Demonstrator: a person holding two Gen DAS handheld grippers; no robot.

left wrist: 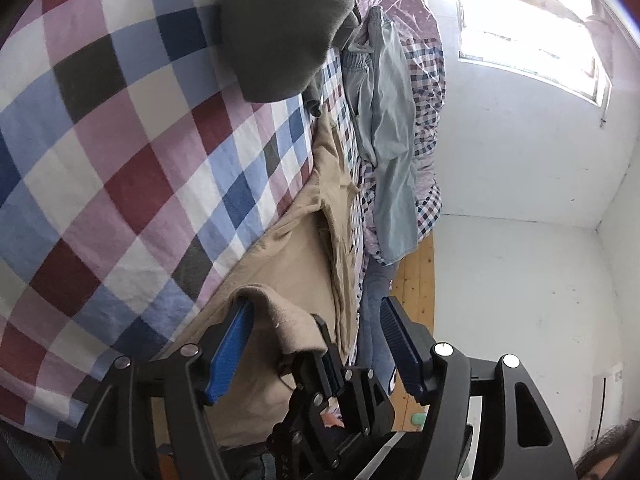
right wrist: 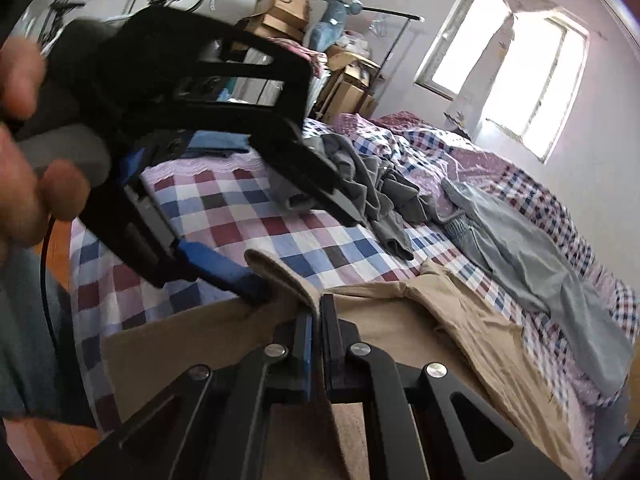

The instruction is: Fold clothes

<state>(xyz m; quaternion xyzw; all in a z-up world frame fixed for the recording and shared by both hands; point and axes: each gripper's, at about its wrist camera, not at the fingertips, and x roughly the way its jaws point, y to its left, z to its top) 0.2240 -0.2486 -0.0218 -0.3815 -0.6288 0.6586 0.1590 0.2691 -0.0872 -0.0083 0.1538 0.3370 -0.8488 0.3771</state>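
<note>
Beige trousers [left wrist: 296,248] [right wrist: 400,320] lie flat along the near edge of the bed. My right gripper [right wrist: 318,308] is shut on a raised fold of their hem. In the left wrist view its black tips [left wrist: 326,344] pinch that fold between my left fingers. My left gripper [left wrist: 316,304] [right wrist: 304,250] stands wide open. Its blue finger [left wrist: 232,344] [right wrist: 224,272] is tucked under the beige fold, which drapes over it. The other finger [left wrist: 404,344] hangs free off the bed's edge.
The checked bedsheet [right wrist: 280,232] carries a crumpled dark grey garment [left wrist: 280,28] [right wrist: 380,192] and pale grey-blue trousers [left wrist: 388,140] [right wrist: 520,240]. Cardboard boxes [right wrist: 280,8] are stacked behind the bed. A hand [right wrist: 24,120] holds the left gripper. Wooden floor [left wrist: 416,280] lies beside the bed.
</note>
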